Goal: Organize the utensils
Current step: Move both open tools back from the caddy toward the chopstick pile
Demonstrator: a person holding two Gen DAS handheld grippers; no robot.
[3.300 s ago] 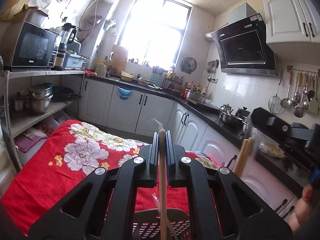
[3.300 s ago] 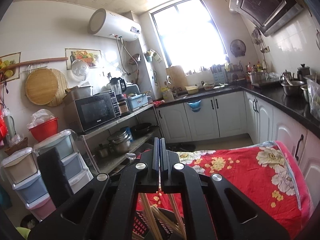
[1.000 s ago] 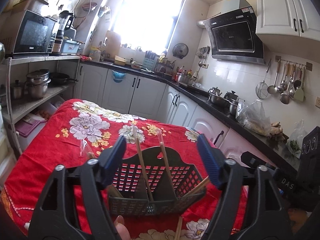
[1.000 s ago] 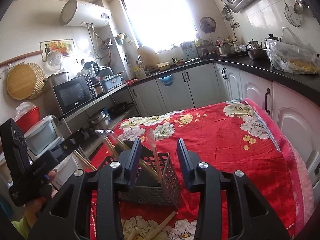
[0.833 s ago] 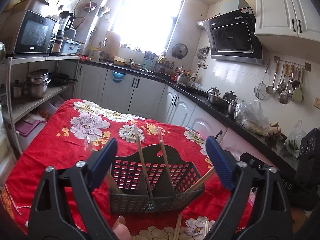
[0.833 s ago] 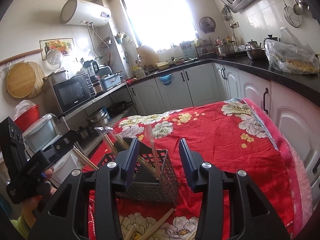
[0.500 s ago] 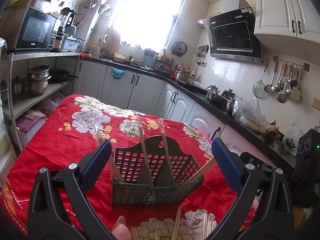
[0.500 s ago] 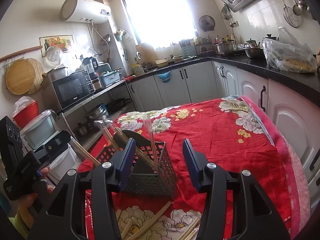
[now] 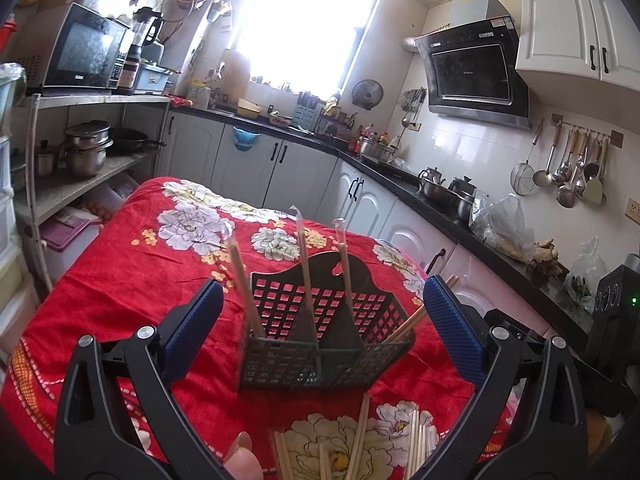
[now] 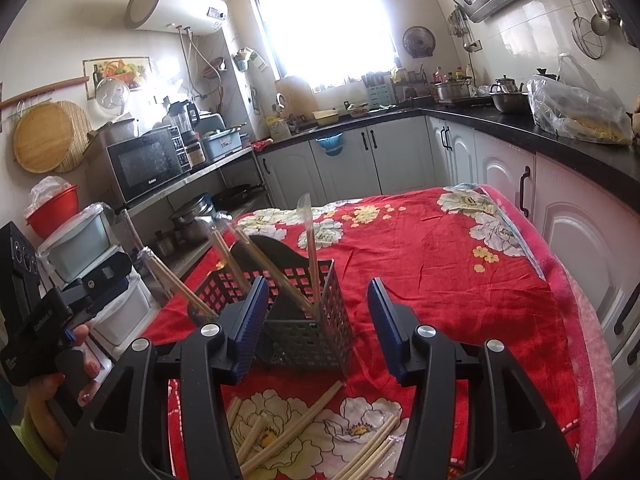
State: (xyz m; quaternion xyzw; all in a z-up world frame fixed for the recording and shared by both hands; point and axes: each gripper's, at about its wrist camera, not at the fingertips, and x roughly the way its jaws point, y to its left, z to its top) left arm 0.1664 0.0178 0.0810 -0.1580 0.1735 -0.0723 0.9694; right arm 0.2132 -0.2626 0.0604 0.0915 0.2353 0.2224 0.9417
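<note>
While empty — both grippers [image 9: 320, 320], chopsticks [image 9: 304, 276] upright.

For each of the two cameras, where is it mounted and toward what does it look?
Left wrist: sits behind the open left tongs, facing the basket and the stove-side counter; a fingertip shows below.
Right wrist: sits behind the open right tongs, facing the basket's corner and the shelf side; the hand holding the left tool shows.
Shared: basket, chopsticks, red cloth, window.
</note>
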